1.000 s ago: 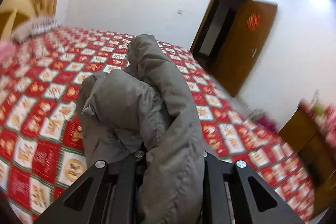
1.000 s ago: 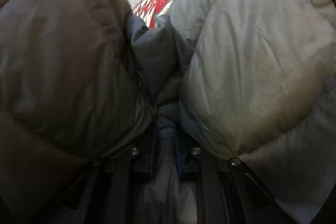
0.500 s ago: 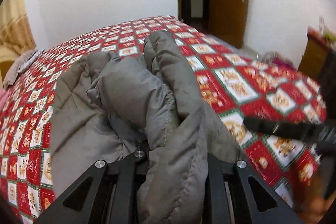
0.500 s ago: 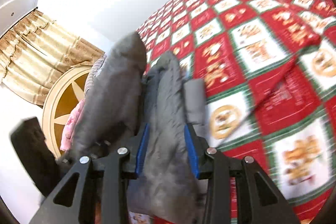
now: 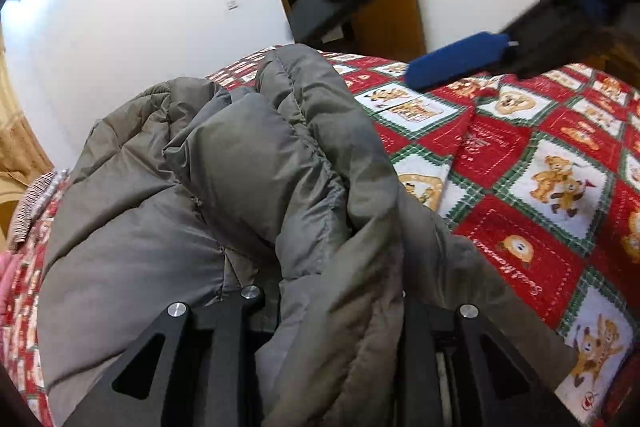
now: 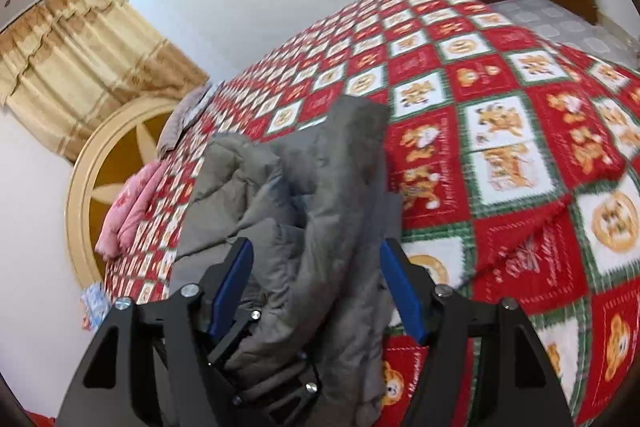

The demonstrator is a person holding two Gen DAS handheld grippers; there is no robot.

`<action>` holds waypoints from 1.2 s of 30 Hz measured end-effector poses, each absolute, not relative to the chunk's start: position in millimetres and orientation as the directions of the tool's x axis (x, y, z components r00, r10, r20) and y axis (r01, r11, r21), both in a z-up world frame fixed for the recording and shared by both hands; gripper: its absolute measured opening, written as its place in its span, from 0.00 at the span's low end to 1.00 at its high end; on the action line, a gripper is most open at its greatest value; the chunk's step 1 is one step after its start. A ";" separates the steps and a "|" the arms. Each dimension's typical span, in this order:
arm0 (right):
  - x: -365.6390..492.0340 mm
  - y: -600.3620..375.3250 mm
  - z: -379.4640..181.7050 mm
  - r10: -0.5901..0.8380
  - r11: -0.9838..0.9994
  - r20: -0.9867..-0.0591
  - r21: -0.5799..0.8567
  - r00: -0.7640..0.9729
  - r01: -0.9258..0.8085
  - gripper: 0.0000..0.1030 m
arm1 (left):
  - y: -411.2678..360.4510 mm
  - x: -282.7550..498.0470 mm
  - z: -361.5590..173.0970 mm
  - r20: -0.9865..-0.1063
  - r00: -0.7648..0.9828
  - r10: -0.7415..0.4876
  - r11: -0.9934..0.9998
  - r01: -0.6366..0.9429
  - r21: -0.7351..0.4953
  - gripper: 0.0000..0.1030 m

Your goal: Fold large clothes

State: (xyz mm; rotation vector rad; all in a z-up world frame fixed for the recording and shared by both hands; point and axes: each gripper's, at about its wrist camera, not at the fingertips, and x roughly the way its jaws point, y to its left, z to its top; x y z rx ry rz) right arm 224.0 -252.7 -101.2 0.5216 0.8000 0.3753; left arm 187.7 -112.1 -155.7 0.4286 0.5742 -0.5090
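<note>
A grey puffer jacket [image 5: 240,187] is bunched up above a bed with a red, white and green patchwork quilt [image 5: 540,195]. My left gripper [image 5: 328,307] is shut on a thick fold of the jacket, which hides its fingertips. In the right wrist view the jacket [image 6: 304,211] lies between the blue pads [image 6: 234,283] of my right gripper [image 6: 316,267], whose jaws stand wide apart and do not pinch it. The right gripper [image 5: 460,55] also crosses the top of the left wrist view, above the quilt.
A round wooden headboard [image 6: 104,163] and beige curtain [image 6: 80,39] are at the left. Pink cloth [image 6: 128,207] and a grey pillow [image 6: 180,123] lie near the headboard. A wooden door [image 5: 384,23] and white wall [image 5: 140,19] stand beyond the bed.
My right gripper has opened and let go of the jacket fold it pinched half a second ago. It now shows high in the left wrist view. The left gripper keeps its hold.
</note>
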 end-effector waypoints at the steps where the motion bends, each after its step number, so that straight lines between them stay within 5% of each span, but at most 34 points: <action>1: 226.6 -250.3 -102.1 0.504 0.816 -0.586 0.564 0.635 -0.128 0.69 | -109.7 186.2 -155.0 -0.607 0.721 -0.334 0.789 0.566 0.238 0.25; 6: 249.3 -219.1 -107.5 0.553 0.821 -0.642 0.528 0.531 -0.217 0.77 | -103.5 173.7 -155.3 -0.597 0.713 -0.368 0.762 0.600 0.246 0.30; 9: 260.6 -202.7 -117.2 0.542 0.840 -0.696 0.474 0.471 -0.265 0.77 | -99.1 159.8 -151.3 -0.608 0.687 -0.398 0.731 0.637 0.243 0.47; 10: 261.9 -200.6 -120.7 0.532 0.846 -0.709 0.459 0.463 -0.270 0.75 | -94.4 155.2 -147.2 -0.619 0.662 -0.422 0.713 0.664 0.225 0.57; 12: 265.3 -198.8 -130.2 0.502 0.864 -0.742 0.417 0.444 -0.280 0.49 | -80.9 142.1 -138.1 -0.646 0.596 -0.477 0.665 0.725 0.179 0.70; 18: 263.0 -217.7 -146.6 0.518 0.855 -0.726 0.457 0.453 -0.245 0.36 | 2.8 114.2 -90.9 -0.613 0.476 -0.631 0.597 0.802 0.009 0.75; 21: 261.8 -226.5 -154.5 0.557 0.824 -0.686 0.527 0.469 -0.207 0.34 | 45.2 140.1 -65.5 -0.566 0.485 -0.666 0.651 0.748 -0.126 0.87; 24: 258.1 -234.5 -168.9 0.599 0.775 -0.637 0.612 0.486 -0.154 0.33 | 83.9 197.3 -49.5 -0.509 0.548 -0.664 0.736 0.600 -0.315 0.89; 27: 251.6 -237.4 -177.8 0.612 0.744 -0.604 0.658 0.511 -0.114 0.33 | 97.8 266.6 -55.6 -0.544 0.568 -0.617 0.787 0.420 -0.453 0.89; 36: 238.0 -245.3 -196.1 0.626 0.694 -0.560 0.717 0.542 -0.062 0.27 | 29.2 324.9 -107.9 -0.708 0.579 -0.405 0.913 0.297 -0.280 0.89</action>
